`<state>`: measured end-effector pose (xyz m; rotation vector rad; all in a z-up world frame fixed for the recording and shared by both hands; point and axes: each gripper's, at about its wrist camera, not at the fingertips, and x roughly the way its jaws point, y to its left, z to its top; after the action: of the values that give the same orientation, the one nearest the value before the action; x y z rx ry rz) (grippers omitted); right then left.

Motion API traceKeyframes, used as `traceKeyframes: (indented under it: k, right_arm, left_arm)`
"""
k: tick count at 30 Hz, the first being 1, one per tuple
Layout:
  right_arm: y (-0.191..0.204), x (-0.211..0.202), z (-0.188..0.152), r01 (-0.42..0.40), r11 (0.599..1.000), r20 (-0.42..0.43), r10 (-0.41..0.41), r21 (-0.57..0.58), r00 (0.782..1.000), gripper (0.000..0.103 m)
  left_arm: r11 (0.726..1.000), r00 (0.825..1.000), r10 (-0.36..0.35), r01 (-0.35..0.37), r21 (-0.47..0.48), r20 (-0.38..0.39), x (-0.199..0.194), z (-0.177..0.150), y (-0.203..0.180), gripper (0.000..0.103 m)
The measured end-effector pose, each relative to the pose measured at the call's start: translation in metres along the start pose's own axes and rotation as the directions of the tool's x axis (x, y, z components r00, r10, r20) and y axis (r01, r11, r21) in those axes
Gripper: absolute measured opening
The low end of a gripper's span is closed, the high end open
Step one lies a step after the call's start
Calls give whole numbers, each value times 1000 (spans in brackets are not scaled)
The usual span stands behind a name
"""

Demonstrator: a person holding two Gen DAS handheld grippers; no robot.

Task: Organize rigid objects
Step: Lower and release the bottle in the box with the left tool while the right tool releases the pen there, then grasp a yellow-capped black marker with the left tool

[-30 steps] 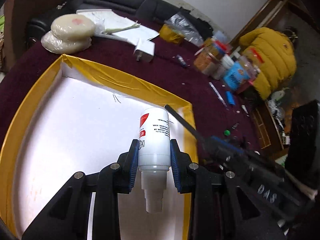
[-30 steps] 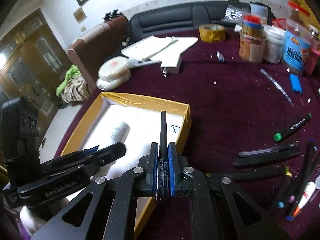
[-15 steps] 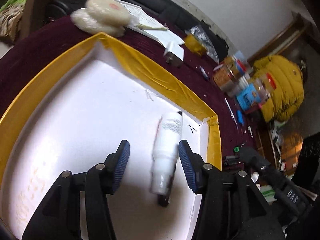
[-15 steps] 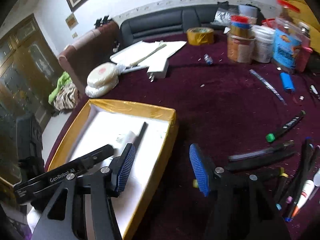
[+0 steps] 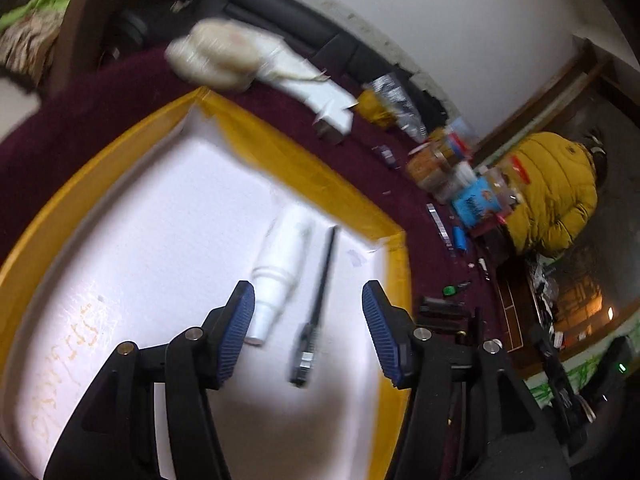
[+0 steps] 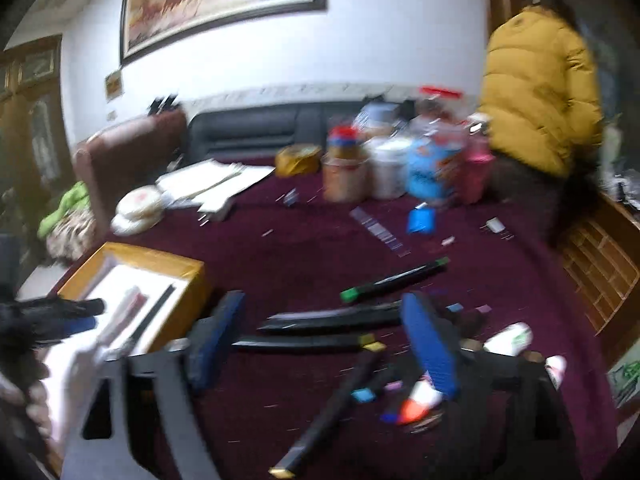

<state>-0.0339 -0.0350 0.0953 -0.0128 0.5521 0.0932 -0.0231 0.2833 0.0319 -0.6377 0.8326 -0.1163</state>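
A white bottle [image 5: 282, 262] and a black pen [image 5: 318, 308] lie side by side on the white floor of the yellow-rimmed box [image 5: 308, 184]. My left gripper [image 5: 308, 332] is open and empty just above them. The box [image 6: 188, 270] also shows at the left of the right wrist view, with the bottle [image 6: 128, 306] and pen [image 6: 154, 314] in it. My right gripper [image 6: 320, 340] is open and empty over several black markers [image 6: 332, 320] on the maroon tablecloth. A green-capped marker [image 6: 394, 280] lies just beyond.
Jars and tubs [image 6: 384, 168], a tape roll [image 6: 298, 160], papers [image 6: 212, 186] and round white cakes [image 6: 138, 208] stand at the table's back. A blue lighter [image 6: 420, 220] and small loose bits lie mid-table. A person in a yellow jacket [image 6: 536, 96] stands at right.
My left gripper let go of the white bottle into the box and drew back. My right gripper dropped the black pen beside it, opened, and swung right over the markers.
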Motion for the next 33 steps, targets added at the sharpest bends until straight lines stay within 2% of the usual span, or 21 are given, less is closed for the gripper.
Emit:
traceKeyframes:
  k: [4, 7, 11, 16, 20, 22, 26, 27, 28, 29, 30, 31, 33]
  right_arm:
    - [-46, 10, -1, 0, 995, -67, 7, 102, 998, 81]
    - [-87, 16, -5, 34, 981, -84, -18, 192, 996, 81]
    - [-145, 22, -16, 94, 943, -86, -70, 320, 994, 81]
    - [-204, 26, -39, 155, 884, -102, -122, 440, 987, 81]
    - [-221, 35, -48, 130, 857, -117, -82, 498, 990, 81]
    - [-221, 35, -49, 118, 857, -116, -69, 502, 991, 81]
    - [-218, 29, -50, 80, 867, -93, -39, 492, 995, 81]
    - [-216, 31, -49, 77, 867, -92, -36, 492, 995, 81]
    - [-215, 30, -49, 71, 866, -89, -30, 495, 996, 81]
    - [-215, 31, -49, 62, 863, -86, -22, 501, 996, 81]
    - [-215, 30, -49, 59, 861, -85, -18, 505, 996, 81]
    - [-215, 30, -50, 56, 858, -84, -16, 510, 996, 81]
    - [-216, 30, -50, 50, 853, -83, -8, 520, 997, 81]
  left_arm:
    - [993, 999, -12, 8, 120, 34, -20, -6, -43, 64]
    - [974, 1000, -19, 17, 224, 7, -20, -17, -79, 65]
    - [940, 998, -4, 26, 341, -63, -2, -37, -123, 65]
    - [882, 990, 59, 7, 471, -127, 37, -66, -168, 64]
    - [831, 976, 98, 27, 556, -195, 73, -95, -199, 64]
    - [801, 970, 129, 20, 599, -205, 90, -107, -211, 64]
    - [716, 956, 217, -18, 698, -197, 123, -135, -229, 65]
    - [667, 963, 232, -54, 743, -138, 125, -142, -235, 59]
    - [636, 967, 227, -59, 769, -113, 125, -147, -241, 51]
    - [628, 969, 221, -53, 776, -113, 124, -148, -242, 28]
    - [637, 969, 208, -30, 770, -135, 123, -148, -243, 12]
    - [654, 967, 193, 0, 756, -167, 122, -148, -243, 12]
    - [655, 965, 205, -12, 755, -162, 118, -148, -240, 12]
